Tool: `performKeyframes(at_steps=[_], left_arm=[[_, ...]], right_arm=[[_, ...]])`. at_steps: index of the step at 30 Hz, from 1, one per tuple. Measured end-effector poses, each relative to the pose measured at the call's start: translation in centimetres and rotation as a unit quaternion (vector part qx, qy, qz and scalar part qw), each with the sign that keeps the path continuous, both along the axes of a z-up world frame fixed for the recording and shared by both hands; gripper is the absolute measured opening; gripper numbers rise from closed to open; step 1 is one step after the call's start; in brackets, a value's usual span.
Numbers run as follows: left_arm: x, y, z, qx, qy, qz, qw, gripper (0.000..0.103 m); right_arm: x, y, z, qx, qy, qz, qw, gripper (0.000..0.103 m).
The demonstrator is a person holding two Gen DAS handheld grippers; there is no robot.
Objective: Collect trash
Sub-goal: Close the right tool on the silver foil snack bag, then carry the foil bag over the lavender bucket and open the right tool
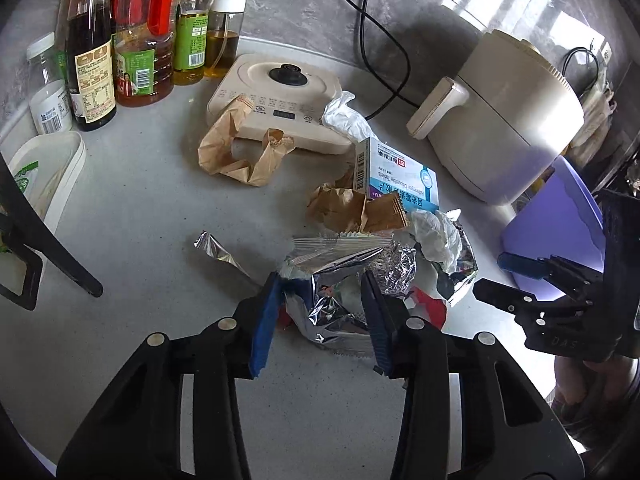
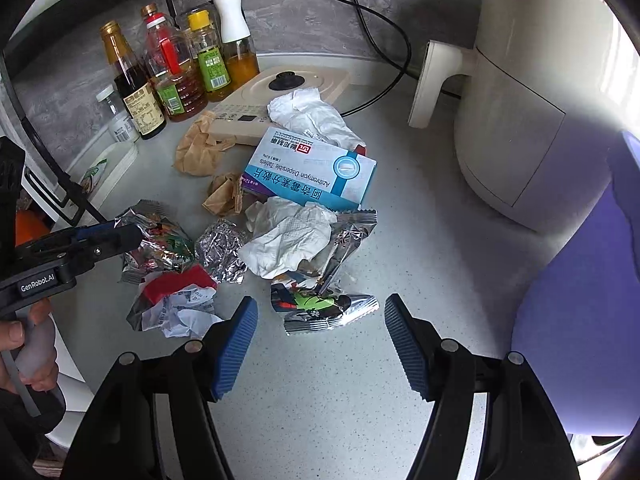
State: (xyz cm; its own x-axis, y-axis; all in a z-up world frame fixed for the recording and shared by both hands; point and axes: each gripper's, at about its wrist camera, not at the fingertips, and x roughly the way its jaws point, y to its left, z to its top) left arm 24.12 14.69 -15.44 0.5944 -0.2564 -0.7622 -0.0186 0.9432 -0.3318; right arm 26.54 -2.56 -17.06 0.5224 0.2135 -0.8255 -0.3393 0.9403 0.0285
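Right wrist: box [image 2: 312,168] reads "Azithromycin Dispersible Tablets"; right jaws apart, left jaws pinch foil wrapper [image 1: 332,312].

A home kitchen — a pale speckled surface [image 2: 340,400] runs along a grey stone-look wall, carrying a row of oil and sauce bottles [image 1: 132,48], a cream induction hob [image 1: 280,100] and a corded air fryer [image 1: 512,120] (its cables trail up the wall), plus a scatter of wrappers
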Motion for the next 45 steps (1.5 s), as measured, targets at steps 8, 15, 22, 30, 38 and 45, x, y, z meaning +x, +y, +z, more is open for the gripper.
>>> performKeyframes(at_steps=[8, 15, 22, 30, 38, 45], left_arm=[[0.1, 0.7, 1.0, -0.006, -0.023, 0.005, 0.9997, 0.019], [-1.0, 1.5, 3.2, -0.001, -0.045, 0.033, 0.9985, 0.019], [-2.6, 0.0, 6.5, 0.014, -0.087, 0.073, 0.9934, 0.019], [-5.2, -2.7, 9.7, 0.032, -0.112, 0.111, 0.9869, 0.019], [-6.6, -5.5, 13.5, 0.055, -0.153, 0.121, 0.9792, 0.019], [-5.8, -10.1, 14.8, 0.062, -0.168, 0.09, 0.9798, 0.019]], right_arm=[[2.5, 1.8, -3.1, -0.034, 0.036, 0.021, 0.999, 0.055], [1.8, 1.7, -1.7, -0.037, 0.018, 0.048, 0.998, 0.011], [0.3, 0.0, 1.2, -0.029, -0.025, 0.079, 0.996, 0.004], [-1.4, -2.5, 6.9, -0.013, -0.115, 0.091, 0.989, 0.004], [-3.7, -5.9, 13.4, 0.025, -0.189, 0.087, 0.978, 0.005], [-5.3, -12.7, 16.8, 0.04, -0.228, 0.023, 0.972, 0.005]])
